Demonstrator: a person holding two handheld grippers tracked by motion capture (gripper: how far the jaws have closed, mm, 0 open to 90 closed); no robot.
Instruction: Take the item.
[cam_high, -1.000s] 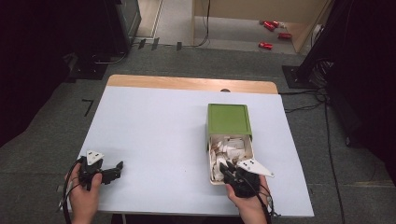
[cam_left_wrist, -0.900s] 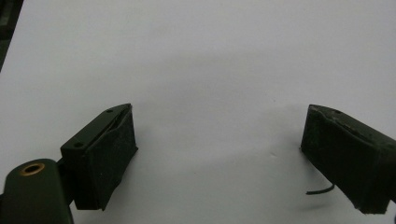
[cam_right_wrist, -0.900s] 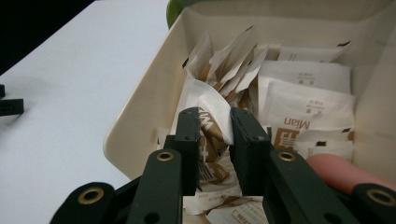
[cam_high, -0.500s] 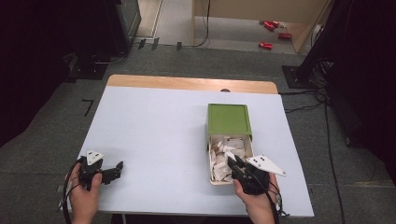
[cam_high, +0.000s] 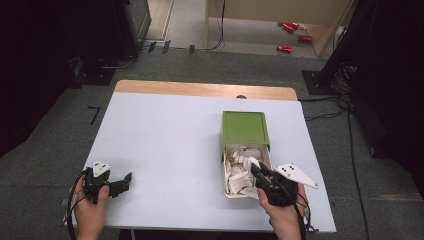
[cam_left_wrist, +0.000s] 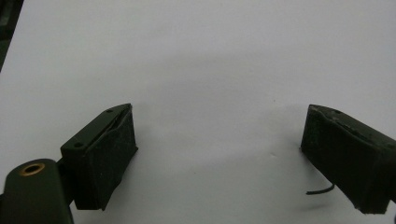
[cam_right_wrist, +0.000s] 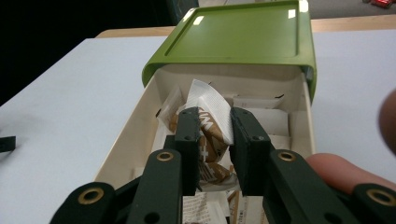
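A green box (cam_high: 245, 127) stands on the pale table (cam_high: 170, 135), with its cream drawer (cam_high: 224, 172) pulled out toward me and holding several white and brown paper packets. My right gripper (cam_high: 257, 170) hangs over the drawer's near end. In the right gripper view its jaws (cam_right_wrist: 215, 119) are shut on a white and brown packet (cam_right_wrist: 211, 100), held a little above the other packets. My left gripper (cam_high: 125, 181) rests low at the table's front left, with wide-open jaws (cam_left_wrist: 219, 116) and only bare table between them.
The box's green lid (cam_right_wrist: 243, 32) covers the far half of the drawer. The table's wooden far edge (cam_high: 205, 89) lies beyond it. Black cables (cam_high: 330, 107) run on the grey floor to the right. Red objects (cam_high: 290, 37) lie far back.
My right gripper has risen slightly and drifted right over the drawer, still closed on the packet. The left gripper has stayed where it was.
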